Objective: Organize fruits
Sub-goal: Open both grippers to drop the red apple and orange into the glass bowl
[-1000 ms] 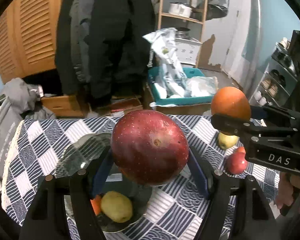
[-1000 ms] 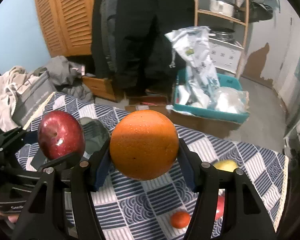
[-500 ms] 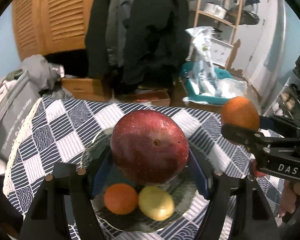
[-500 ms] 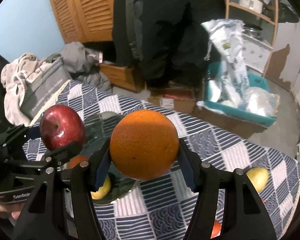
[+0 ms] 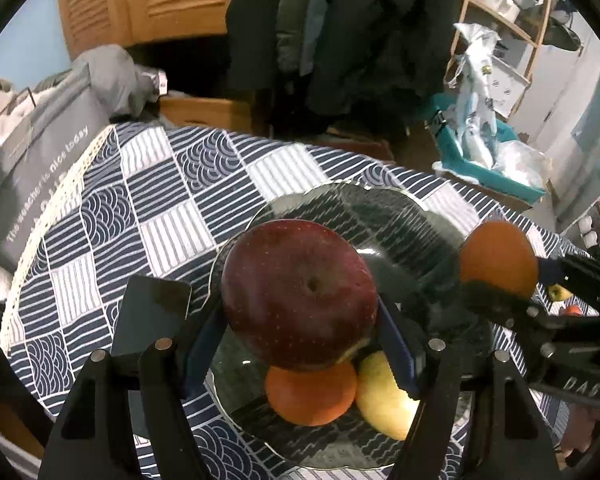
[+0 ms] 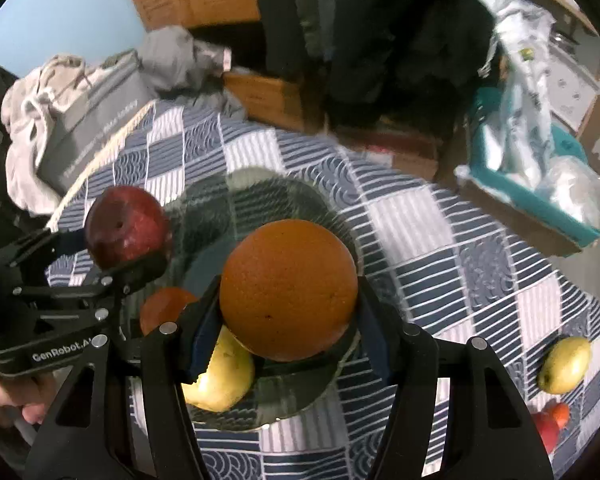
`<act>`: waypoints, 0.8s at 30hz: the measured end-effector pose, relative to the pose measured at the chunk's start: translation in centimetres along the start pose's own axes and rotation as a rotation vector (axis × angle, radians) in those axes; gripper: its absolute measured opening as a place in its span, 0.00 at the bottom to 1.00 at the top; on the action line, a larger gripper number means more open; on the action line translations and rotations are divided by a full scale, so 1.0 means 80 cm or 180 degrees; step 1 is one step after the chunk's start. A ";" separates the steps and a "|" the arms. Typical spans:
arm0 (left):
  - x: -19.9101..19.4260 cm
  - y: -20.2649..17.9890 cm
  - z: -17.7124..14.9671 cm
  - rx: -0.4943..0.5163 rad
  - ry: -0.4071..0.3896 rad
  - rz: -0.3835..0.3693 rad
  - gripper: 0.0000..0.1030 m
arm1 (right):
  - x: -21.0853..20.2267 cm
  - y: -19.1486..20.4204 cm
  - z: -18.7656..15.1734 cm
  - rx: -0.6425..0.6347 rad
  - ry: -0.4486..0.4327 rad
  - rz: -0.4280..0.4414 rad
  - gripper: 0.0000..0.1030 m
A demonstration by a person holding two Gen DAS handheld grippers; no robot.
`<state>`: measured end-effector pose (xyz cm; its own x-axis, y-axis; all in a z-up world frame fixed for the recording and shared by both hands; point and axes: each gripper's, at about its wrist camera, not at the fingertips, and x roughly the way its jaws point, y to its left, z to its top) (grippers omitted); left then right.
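My left gripper (image 5: 300,344) is shut on a big red apple (image 5: 298,294) and holds it above the glass plate (image 5: 380,220) on the checked tablecloth. The plate holds a small orange fruit (image 5: 312,396) and a yellow pear (image 5: 384,396). My right gripper (image 6: 288,340) is shut on a large orange (image 6: 288,294), also above the plate (image 6: 260,200), to the right of the apple (image 6: 128,226). The orange shows in the left wrist view (image 5: 498,258).
On the cloth at the right lie a yellow-green pear (image 6: 564,364), a red apple (image 6: 546,430) and a small orange fruit (image 6: 560,414). A dark phone (image 5: 148,316) lies left of the plate. Beyond the table edge stand a grey bag (image 5: 32,168) and a teal crate (image 6: 540,184).
Both grippers have moved left and tilted down over the plate with their fruit. The plate's fruits came into fuller view beneath them.
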<state>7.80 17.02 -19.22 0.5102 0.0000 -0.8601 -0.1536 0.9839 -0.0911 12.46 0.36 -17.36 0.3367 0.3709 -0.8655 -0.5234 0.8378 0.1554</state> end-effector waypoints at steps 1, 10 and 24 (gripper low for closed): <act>0.003 0.001 0.000 -0.0004 0.0018 0.0005 0.73 | 0.005 0.001 -0.002 -0.0004 0.0034 0.0006 0.60; 0.023 0.012 -0.010 -0.0069 0.0199 0.0043 0.73 | 0.039 0.015 -0.020 -0.0072 0.0285 0.0024 0.60; 0.028 0.013 -0.014 -0.0064 0.0200 0.0049 0.73 | 0.053 0.022 -0.034 -0.0074 0.0422 0.0062 0.61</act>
<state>7.81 17.86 -21.83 0.4535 0.0032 -0.8913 -0.1784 0.9801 -0.0873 10.81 2.33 -22.06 0.2207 0.3293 -0.9181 -0.5473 0.8209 0.1629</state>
